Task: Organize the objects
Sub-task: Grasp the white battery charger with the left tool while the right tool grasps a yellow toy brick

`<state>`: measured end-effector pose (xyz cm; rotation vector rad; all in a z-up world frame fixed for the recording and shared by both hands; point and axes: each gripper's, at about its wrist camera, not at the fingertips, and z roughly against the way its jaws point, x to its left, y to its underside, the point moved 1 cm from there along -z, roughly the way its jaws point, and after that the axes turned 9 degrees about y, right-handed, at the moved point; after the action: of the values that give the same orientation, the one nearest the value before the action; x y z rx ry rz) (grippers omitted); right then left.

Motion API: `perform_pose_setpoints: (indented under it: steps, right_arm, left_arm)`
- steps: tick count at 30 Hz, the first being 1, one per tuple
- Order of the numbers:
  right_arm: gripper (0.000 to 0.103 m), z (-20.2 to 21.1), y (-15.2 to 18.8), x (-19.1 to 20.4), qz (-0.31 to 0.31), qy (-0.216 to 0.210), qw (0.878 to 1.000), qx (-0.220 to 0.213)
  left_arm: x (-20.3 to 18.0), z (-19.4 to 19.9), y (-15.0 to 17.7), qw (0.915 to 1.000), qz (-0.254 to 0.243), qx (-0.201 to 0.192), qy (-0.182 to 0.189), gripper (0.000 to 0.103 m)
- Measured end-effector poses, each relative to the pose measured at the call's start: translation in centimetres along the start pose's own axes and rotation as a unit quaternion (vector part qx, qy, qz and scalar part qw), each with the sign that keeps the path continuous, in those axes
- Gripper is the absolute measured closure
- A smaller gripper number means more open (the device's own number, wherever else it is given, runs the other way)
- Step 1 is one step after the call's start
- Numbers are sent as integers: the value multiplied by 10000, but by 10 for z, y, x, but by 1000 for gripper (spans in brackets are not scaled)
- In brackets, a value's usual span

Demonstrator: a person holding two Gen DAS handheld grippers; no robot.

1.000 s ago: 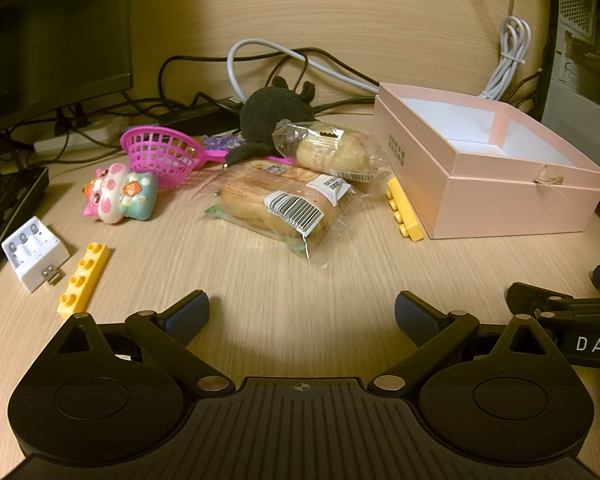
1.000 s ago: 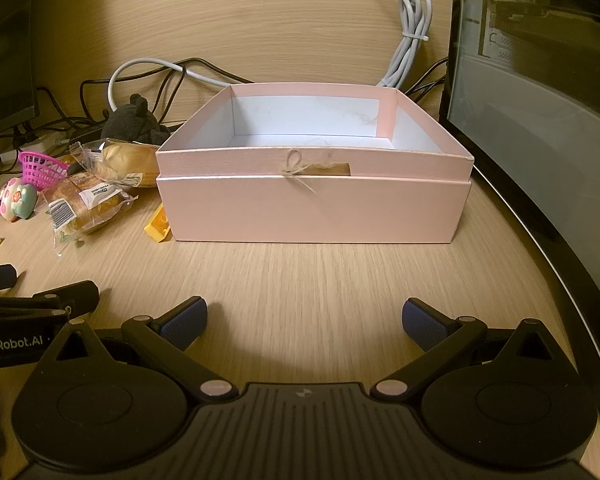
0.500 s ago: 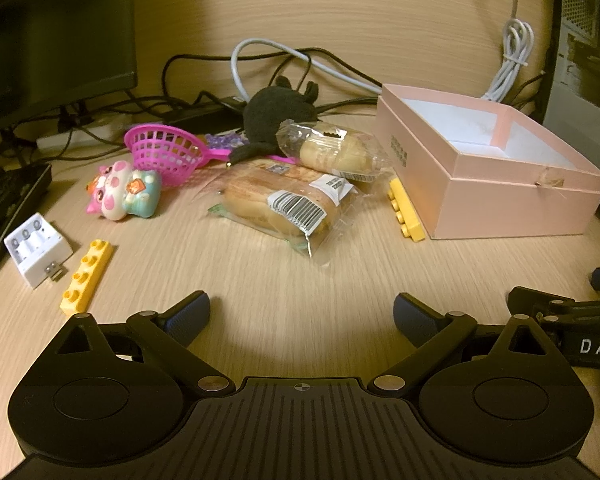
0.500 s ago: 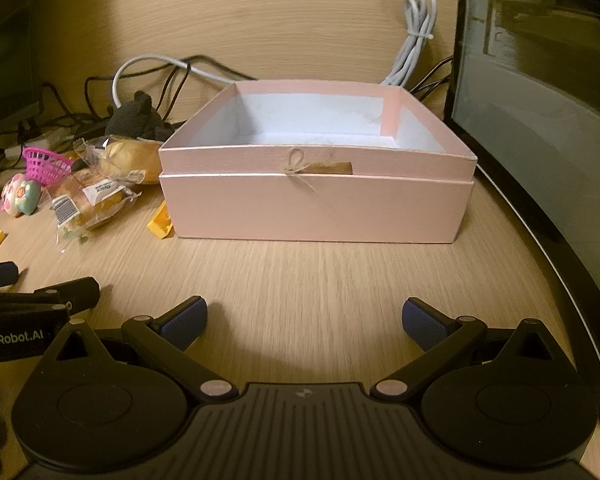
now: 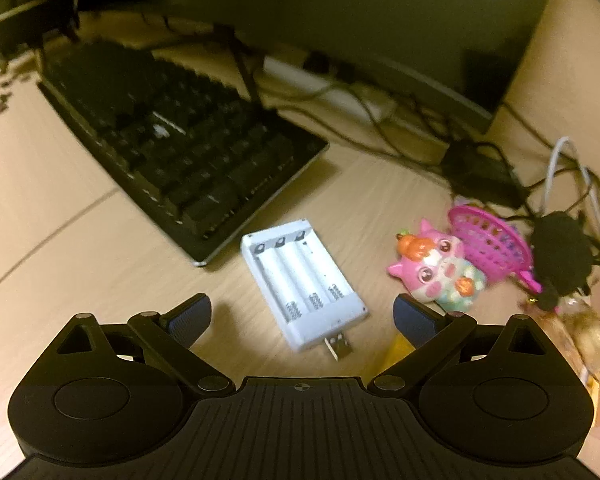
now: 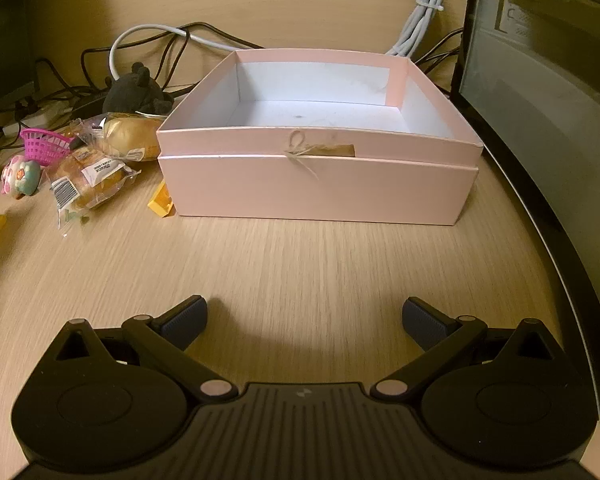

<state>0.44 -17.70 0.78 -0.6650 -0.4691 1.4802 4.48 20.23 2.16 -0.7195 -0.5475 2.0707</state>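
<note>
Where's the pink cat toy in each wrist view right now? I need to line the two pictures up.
Left wrist: the pink cat toy lies right of centre, just beyond the right fingertip of the open left gripper.
Right wrist: the same toy sits at the far left edge, mid-height.
Shared landmark: the pink mesh basket, just behind the toy in both.

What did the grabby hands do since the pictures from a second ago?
The left gripper swung away from the snacks toward the left and now hovers open over the white battery charger beside the keyboard. Nothing was grabbed or dropped. The right gripper stayed open facing the empty pink box, and the bread packets and toys lie where they were.
</note>
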Motion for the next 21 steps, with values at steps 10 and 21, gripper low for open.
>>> perform_pose_setpoints:
  steps: [10, 21]
  right_arm:
    - [0, 17, -10, 31, 414, -1126, 9928, 64]
    - [23, 21, -38, 238, 1640, -2253, 9589, -540]
  left_arm:
    - [-1, -10, -2, 9982, -578, -87, -147, 50]
    - [76, 91, 48, 9943, -779, 245, 685, 50]
